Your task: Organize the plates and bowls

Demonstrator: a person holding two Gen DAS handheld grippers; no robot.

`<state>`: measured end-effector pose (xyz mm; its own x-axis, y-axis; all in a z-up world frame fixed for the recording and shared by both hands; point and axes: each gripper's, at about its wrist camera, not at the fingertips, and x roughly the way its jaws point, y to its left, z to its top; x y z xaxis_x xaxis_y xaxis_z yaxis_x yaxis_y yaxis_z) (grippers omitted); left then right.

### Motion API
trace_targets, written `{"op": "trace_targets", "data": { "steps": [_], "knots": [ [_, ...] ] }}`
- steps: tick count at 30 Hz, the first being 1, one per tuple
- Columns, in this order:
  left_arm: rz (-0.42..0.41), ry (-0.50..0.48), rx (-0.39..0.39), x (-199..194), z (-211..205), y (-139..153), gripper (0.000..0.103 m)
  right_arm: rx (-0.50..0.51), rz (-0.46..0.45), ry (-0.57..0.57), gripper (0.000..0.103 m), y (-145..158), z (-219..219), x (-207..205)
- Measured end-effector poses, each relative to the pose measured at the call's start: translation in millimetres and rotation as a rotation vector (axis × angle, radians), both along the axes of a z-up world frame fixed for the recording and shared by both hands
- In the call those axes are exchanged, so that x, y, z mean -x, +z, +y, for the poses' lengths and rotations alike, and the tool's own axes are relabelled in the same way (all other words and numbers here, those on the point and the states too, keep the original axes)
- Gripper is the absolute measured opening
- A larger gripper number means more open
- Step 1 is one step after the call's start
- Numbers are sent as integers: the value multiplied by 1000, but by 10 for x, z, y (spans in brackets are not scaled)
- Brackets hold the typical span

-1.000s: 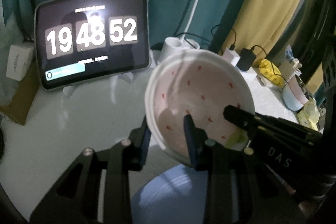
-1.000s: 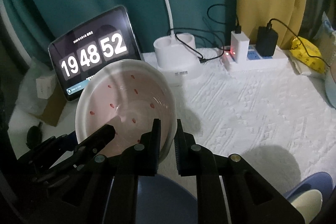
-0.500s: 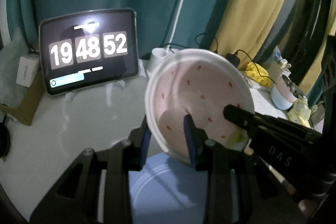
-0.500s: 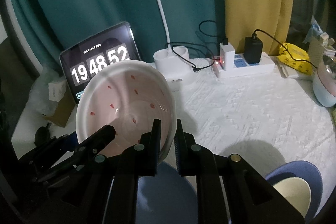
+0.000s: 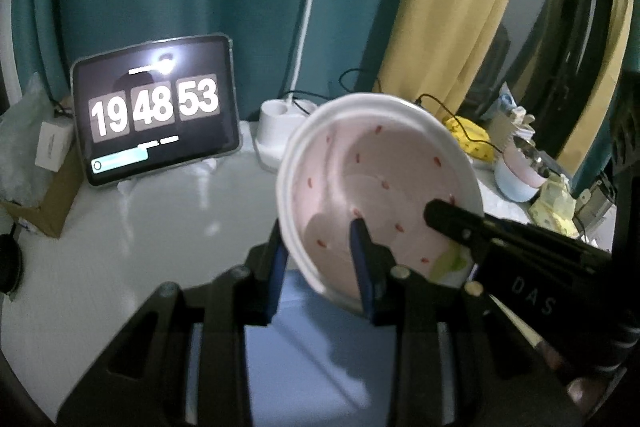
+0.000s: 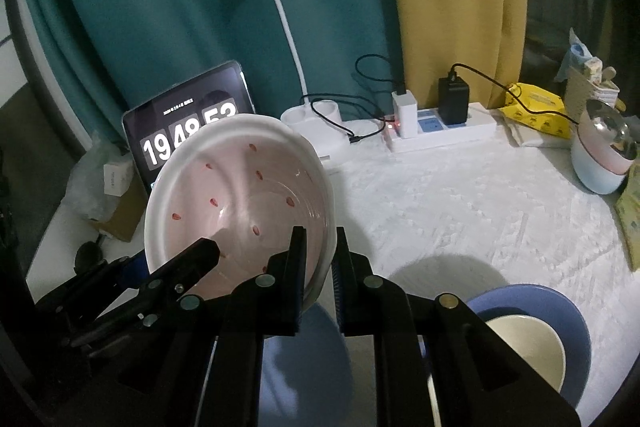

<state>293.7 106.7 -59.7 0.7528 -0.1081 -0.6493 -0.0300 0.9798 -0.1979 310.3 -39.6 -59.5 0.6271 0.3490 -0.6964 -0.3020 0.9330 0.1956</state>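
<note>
I've got both the left gripper (image 5: 320,263) and right gripper (image 6: 318,275) clamped on the pink bowl's (image 6: 240,203) near rim, lifted above the blue plate (image 5: 320,347). It's probably glazed ceramic: stiff, slippery, breakable.

A white bowl (image 5: 384,183) with a pink inside dotted with red flecks is held tilted, its opening turned toward the cameras, above a blue plate (image 5: 320,359). A cream bowl (image 6: 528,351) is nested in a blue bowl (image 6: 576,319) nearby.
</note>
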Motion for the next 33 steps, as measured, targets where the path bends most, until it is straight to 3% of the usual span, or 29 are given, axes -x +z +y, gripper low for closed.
{"op": "trace_targets", "data": {
  "steps": [33],
  "knots": [
    [15, -138, -56, 263, -1180, 89, 32, -75, -14, -124, 13, 87, -1203, 435]
  ]
}}
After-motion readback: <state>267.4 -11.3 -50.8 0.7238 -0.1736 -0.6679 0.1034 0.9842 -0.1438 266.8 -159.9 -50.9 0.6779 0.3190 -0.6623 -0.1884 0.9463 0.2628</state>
